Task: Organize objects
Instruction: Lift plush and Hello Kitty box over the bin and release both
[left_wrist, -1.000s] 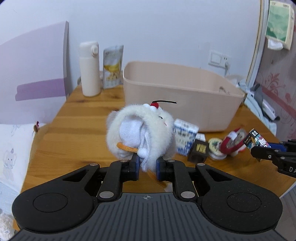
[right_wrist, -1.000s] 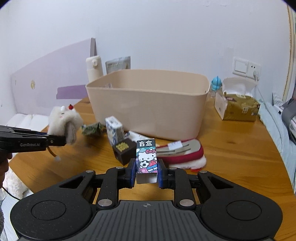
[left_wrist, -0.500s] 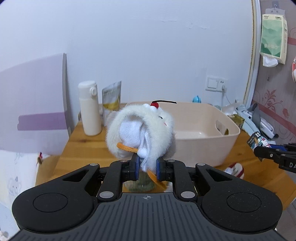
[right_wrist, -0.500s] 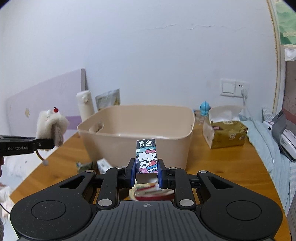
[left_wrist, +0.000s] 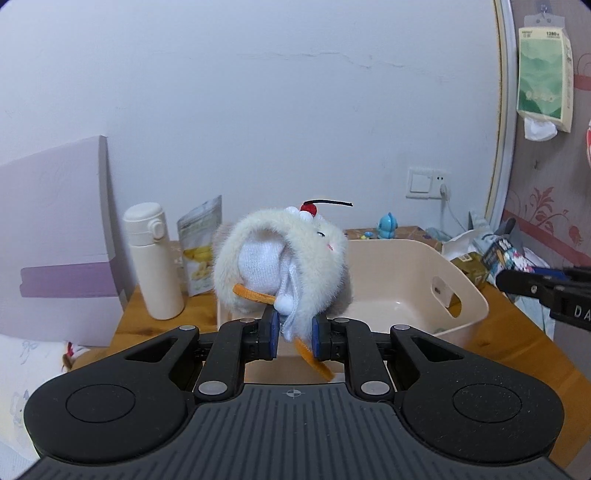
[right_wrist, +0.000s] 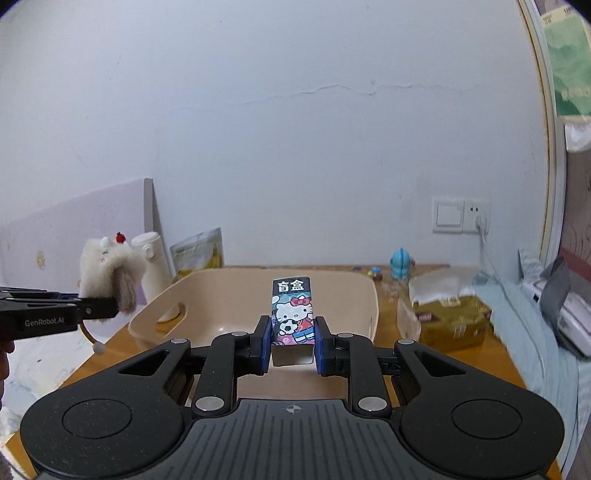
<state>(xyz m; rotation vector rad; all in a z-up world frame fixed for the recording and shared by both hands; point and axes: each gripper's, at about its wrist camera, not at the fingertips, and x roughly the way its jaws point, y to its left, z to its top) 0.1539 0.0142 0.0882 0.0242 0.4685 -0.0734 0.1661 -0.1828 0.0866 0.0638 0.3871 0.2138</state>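
My left gripper is shut on a white fluffy plush toy with a red cherry on top, held in the air above the near left rim of the beige plastic bin. My right gripper is shut on a small Hello Kitty carton, held above the near rim of the same bin. In the right wrist view the plush toy and the left gripper show at the far left. In the left wrist view the carton and the right gripper show at the right edge.
A cream bottle and a snack pouch stand behind the bin on the wooden table. A tissue box, a blue figurine, a wall socket and bedding lie to the right.
Both grippers have risen from the table with their objects and now hang over the bin, whose inside has come into view. The loose items on the table have dropped out of view.
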